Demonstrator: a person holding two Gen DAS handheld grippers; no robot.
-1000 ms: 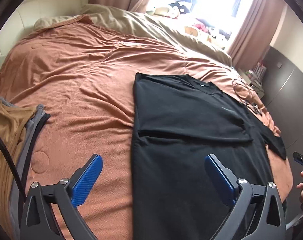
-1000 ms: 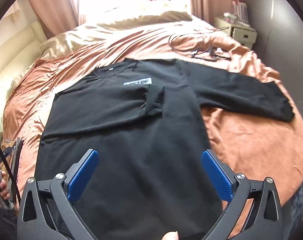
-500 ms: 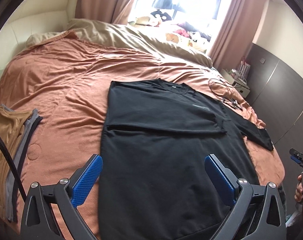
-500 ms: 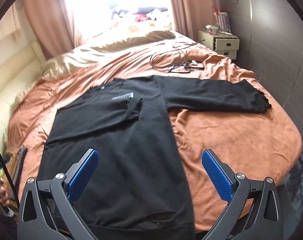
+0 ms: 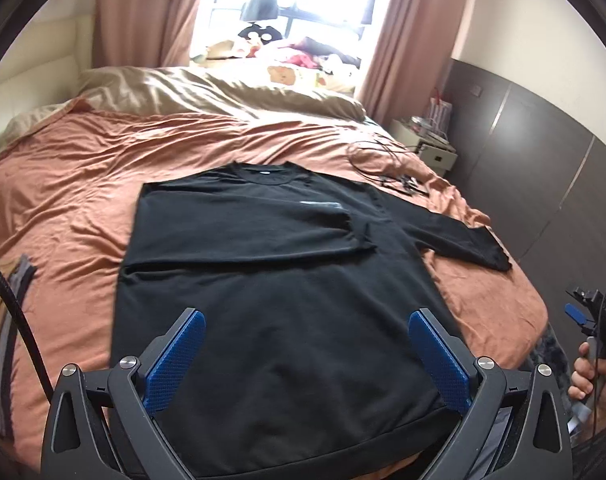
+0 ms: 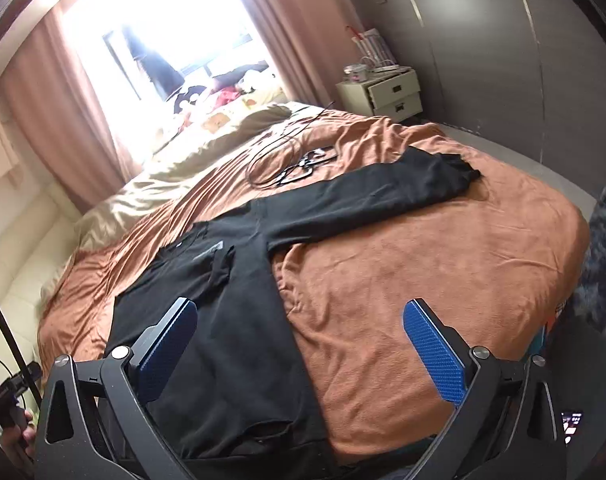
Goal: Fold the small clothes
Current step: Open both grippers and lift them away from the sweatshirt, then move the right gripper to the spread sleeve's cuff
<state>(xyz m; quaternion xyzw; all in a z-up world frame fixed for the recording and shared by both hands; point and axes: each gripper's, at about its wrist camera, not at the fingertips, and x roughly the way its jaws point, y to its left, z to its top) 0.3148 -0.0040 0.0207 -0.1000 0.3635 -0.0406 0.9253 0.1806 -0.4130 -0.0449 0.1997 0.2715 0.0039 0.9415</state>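
A black long-sleeved shirt [image 5: 279,280] lies flat on the orange bedspread [image 5: 75,192], collar away from me. One sleeve is folded across the chest; the other sleeve [image 6: 367,196] stretches out to the right. My left gripper [image 5: 303,356] hovers open above the shirt's hem, holding nothing. My right gripper [image 6: 299,344] is open too, raised over the shirt's right edge and the bare bedspread [image 6: 423,264]. The right gripper also shows at the right edge of the left wrist view, held in a hand [image 5: 587,376].
A stack of folded clothes [image 5: 3,320] sits at the bed's left edge. Cables [image 6: 287,160] lie on the bed beyond the outstretched sleeve. A beige duvet [image 5: 207,92] is bunched at the head. A nightstand [image 6: 387,92] and dark wardrobe [image 6: 503,60] stand to the right.
Both grippers have pulled back and risen away from the shirt, still open. The left view has swung rightward and the right view has turned toward the bed's right side.
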